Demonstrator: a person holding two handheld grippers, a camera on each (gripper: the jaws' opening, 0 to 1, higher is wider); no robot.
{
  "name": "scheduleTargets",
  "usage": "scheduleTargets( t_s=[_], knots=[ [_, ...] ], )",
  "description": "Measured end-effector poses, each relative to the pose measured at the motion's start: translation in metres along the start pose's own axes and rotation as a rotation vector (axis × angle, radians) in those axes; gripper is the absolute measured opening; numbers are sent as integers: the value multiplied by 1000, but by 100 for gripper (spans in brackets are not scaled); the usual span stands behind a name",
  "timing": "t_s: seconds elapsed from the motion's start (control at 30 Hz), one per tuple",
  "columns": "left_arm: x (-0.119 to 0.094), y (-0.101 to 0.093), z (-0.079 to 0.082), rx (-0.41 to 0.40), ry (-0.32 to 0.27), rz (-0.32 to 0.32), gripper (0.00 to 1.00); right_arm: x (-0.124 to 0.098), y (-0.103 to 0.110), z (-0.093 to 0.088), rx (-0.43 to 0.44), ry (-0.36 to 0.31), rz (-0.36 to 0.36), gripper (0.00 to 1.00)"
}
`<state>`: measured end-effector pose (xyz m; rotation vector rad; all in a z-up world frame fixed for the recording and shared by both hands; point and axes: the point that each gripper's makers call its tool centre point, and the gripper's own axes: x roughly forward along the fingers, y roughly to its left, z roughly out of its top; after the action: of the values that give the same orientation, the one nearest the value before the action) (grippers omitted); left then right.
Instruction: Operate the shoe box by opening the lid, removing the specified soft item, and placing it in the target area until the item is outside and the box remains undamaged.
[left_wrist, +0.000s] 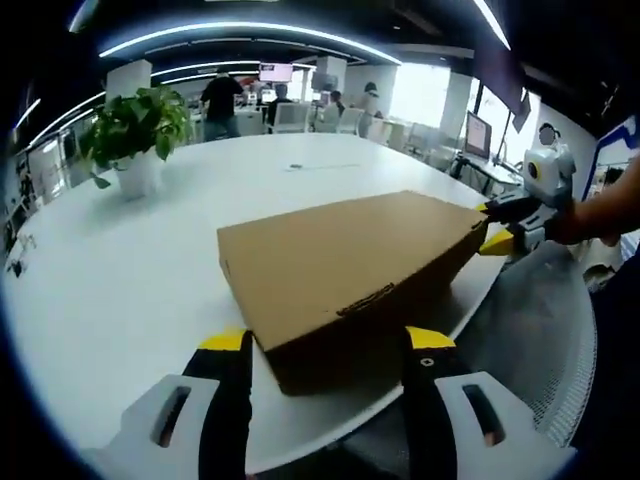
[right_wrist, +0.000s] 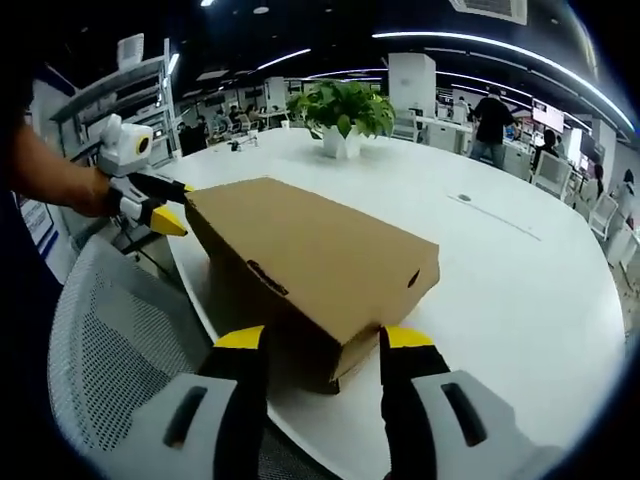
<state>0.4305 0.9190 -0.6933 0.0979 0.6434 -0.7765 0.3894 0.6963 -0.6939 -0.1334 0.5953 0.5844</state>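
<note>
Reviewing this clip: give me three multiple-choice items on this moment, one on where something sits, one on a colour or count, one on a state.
1. Where does the potted plant stand?
A. on the white table, beyond the shoe box
B. on top of the box
C. on the mesh chair

2. What colour are the tips of the left gripper?
A. red
B. yellow
C. green

3. What state is the box lid in?
A. off and lying beside the box
B. propped fully upright
C. down on the box

Answers: 1 A, the pot rests on the tabletop behind the box. 2 B, both jaw tips are yellow. 3 C, the cardboard top lies flat over the box, with the right gripper open at one end.
</note>
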Motion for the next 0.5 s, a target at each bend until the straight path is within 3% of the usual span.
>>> scheduleTargets(
  t_s=[0.3,0.5],
  knots=[
    [-8,-2,16,-5,-39,9,60,-6,-4,12,-31,-29,-15,38],
    [-12,-2,28,-7,-52,15,60,-9,-11,23,-57,-39,-63,35]
  ],
)
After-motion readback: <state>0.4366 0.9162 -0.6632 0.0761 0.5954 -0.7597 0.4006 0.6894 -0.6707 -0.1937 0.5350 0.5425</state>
